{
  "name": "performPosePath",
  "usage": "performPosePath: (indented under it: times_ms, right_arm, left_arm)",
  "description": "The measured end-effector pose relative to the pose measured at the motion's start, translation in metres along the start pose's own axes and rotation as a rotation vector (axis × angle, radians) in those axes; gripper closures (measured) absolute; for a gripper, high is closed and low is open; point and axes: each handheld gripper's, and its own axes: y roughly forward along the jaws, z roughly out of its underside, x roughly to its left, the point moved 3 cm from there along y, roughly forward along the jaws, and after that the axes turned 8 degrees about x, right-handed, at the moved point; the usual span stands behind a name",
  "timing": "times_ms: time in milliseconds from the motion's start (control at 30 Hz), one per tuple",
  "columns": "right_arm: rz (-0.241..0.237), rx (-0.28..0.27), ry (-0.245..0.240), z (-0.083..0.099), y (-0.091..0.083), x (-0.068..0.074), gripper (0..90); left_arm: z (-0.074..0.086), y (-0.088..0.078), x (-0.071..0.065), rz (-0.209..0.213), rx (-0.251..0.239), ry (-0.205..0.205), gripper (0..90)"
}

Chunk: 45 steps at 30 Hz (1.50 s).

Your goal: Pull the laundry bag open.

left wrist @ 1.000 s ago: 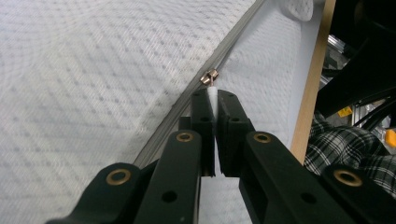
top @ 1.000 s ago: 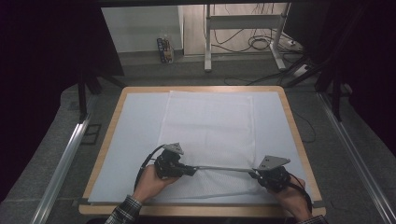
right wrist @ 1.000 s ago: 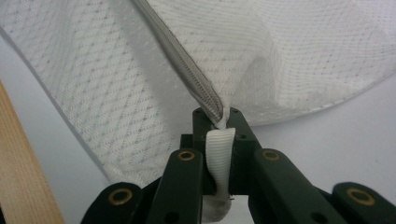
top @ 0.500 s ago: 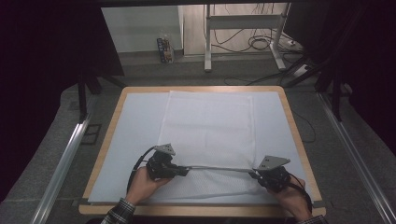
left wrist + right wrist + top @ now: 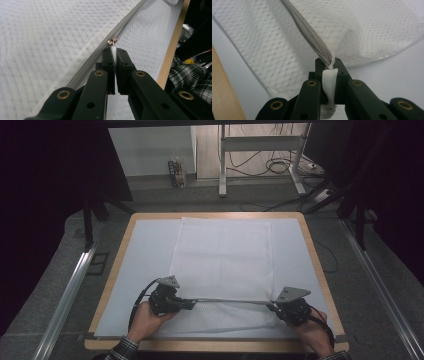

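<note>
The left claw [image 5: 113, 53] is gripping the zipper pull [image 5: 112, 41] of a white mesh laundry bag [image 5: 222, 265] lying flat on the bench [image 5: 312, 245]. The right claw [image 5: 329, 65] is clamping the white fabric tab [image 5: 329, 82] at the zipper's end. The zipper [image 5: 230, 300] is best kept taut between them, the pull running straight along the track.

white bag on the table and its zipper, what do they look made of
The white bag looks like a woven synthetic mesh, matte, with a fine dotted diamond weave. Its zipper seems a grey fabric tape with fine coil teeth; the slider glints like metal. The loop shut in the right gripper looks like ribbed white webbing. The left gripper pinches a white pull tab, material unclear.
</note>
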Motion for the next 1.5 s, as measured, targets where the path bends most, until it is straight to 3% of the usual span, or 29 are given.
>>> performPosePath:
  times_ms: [567,1100,1167,1500]
  right_arm:
    - [0.004,-0.001,0.002,0.000,-0.001,0.000,84.4]
    - [0.016,0.000,0.026,0.005,-0.004,-0.006,84.5]
    - [0.016,-0.003,0.028,0.005,-0.004,-0.006,84.5]
    - [0.021,0.000,0.028,0.006,-0.004,-0.007,84.5]
  left_arm:
    - [0.008,-0.006,0.002,-0.018,-0.009,-0.018,87.3]
    - [0.031,-0.027,0.013,-0.038,-0.045,-0.082,87.3]
    - [0.033,-0.028,0.014,-0.019,-0.060,-0.094,87.3]
    - [0.046,-0.039,0.022,-0.044,-0.065,-0.126,87.3]
